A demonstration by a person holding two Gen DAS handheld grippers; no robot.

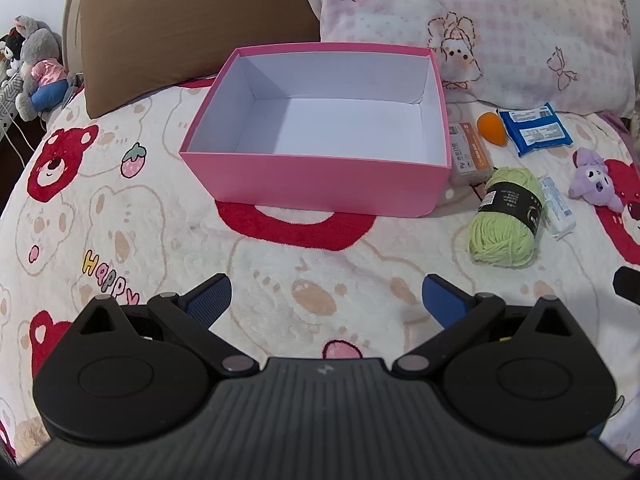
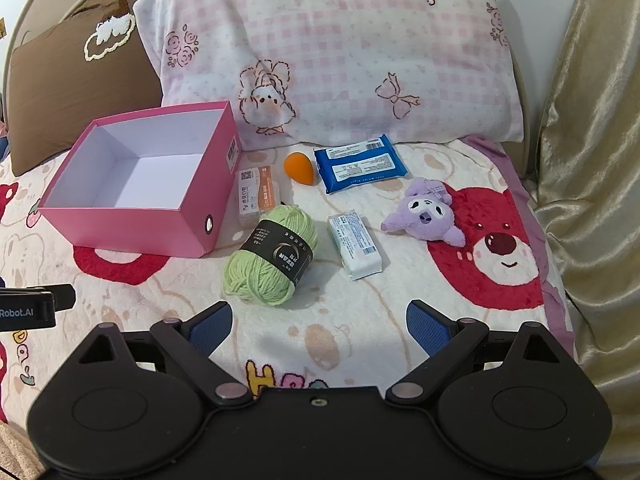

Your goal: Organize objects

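An empty pink box [image 1: 312, 184] [image 2: 132, 228] with a white inside stands on the bed. To its right lie a green yarn ball [image 1: 506, 220] [image 2: 272, 256], an orange-and-white packet [image 1: 470, 152] [image 2: 258, 194], an orange egg-shaped sponge [image 1: 492, 126] [image 2: 300, 166], a blue wipes pack [image 1: 534, 128] [image 2: 360, 168], a small white pack [image 1: 558, 208] [image 2: 354, 246] and a purple plush toy [image 1: 596, 180] [image 2: 424, 214]. My left gripper [image 1: 326, 300] is open and empty, in front of the box. My right gripper [image 2: 318, 324] is open and empty, just in front of the yarn.
A brown pillow [image 1: 192, 28] and a pink checked pillow [image 2: 340, 48] lean at the bed head behind the objects. Stuffed toys [image 1: 36, 64] sit off the bed at the left. A gold curtain [image 2: 592, 160] hangs at the right. The bear-print blanket [image 1: 160, 220] covers the bed.
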